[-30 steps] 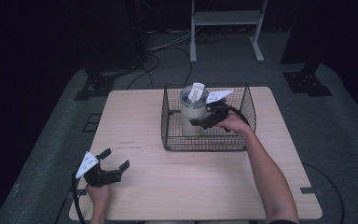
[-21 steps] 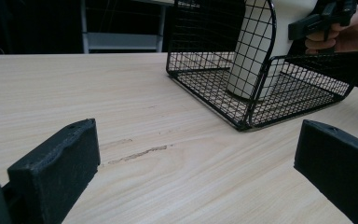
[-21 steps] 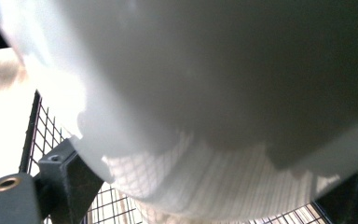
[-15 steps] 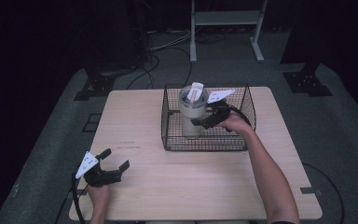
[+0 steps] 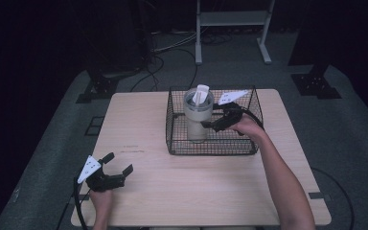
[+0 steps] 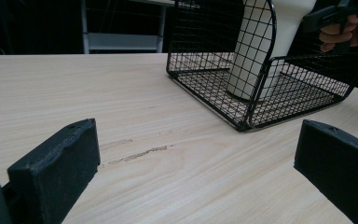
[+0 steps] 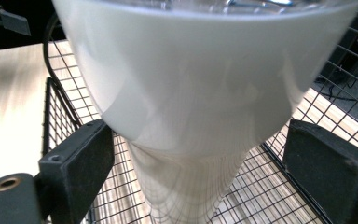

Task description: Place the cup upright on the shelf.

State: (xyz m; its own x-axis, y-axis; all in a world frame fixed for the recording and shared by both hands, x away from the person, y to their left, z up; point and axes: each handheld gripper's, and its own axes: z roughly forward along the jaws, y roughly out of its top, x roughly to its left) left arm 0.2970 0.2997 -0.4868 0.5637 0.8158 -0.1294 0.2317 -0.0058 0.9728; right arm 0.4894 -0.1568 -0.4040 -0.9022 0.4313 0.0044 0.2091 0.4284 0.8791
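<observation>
Right hand-held gripper jaws apart around tumbler in basket; off-centre squeeze could tip it (left hand-held gripper open, idle).

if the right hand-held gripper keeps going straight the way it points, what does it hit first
Most likely the white tumbler in the wire basket: the right hand-held gripper has its open jaws on either side of the cup, which sits directly ahead and very close.

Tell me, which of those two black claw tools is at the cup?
The right gripper: its open jaws flank the white tumbler inside the wire basket. The left gripper sits open near the table's front edge.
</observation>
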